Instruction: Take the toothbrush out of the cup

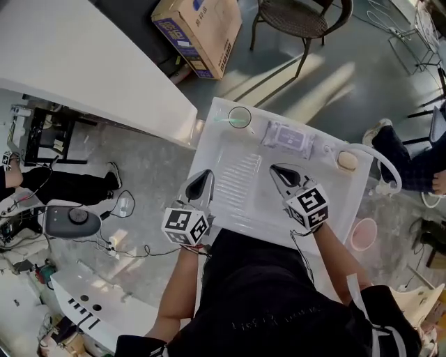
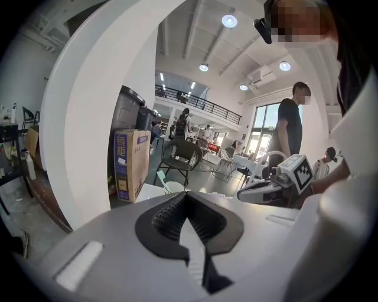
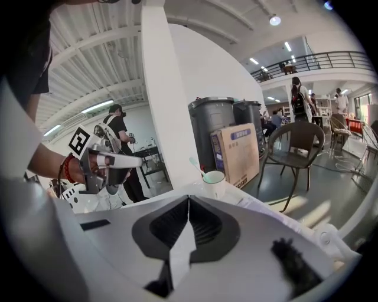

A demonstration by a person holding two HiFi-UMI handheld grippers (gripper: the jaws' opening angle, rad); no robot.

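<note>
A pale green toothbrush [image 3: 195,165] stands tilted in a white cup [image 1: 240,117], handle leaning out over the rim toward the left in the head view. The cup sits at the far left corner of a white sink top [image 1: 209,143]. Just beside it along the back edge lie a pack of wipes [image 1: 287,137], then a bar of soap [image 1: 347,160] and a curved white tap [image 1: 382,159]. Beyond the sink, on the floor: a cardboard box [image 1: 198,31] and a dark chair [image 1: 300,17].

Both claws hover over the near part of the basin, well apart from the cup. The left gripper [image 1: 204,174] is clenched on nothing; the right gripper [image 1: 277,171] is likewise clenched and empty – each one's own view shows ribbed pads meeting, w/ nothing between.

The step in hand looks like the reach, i.e. barely begun. To do it well: spread one claw before arriving, come in above the rim, pinch the bare handle – not the cup – and draw it out along its own lean. The cup looks light, so steadying it w/ the other claw would likely stop it tipping.
</note>
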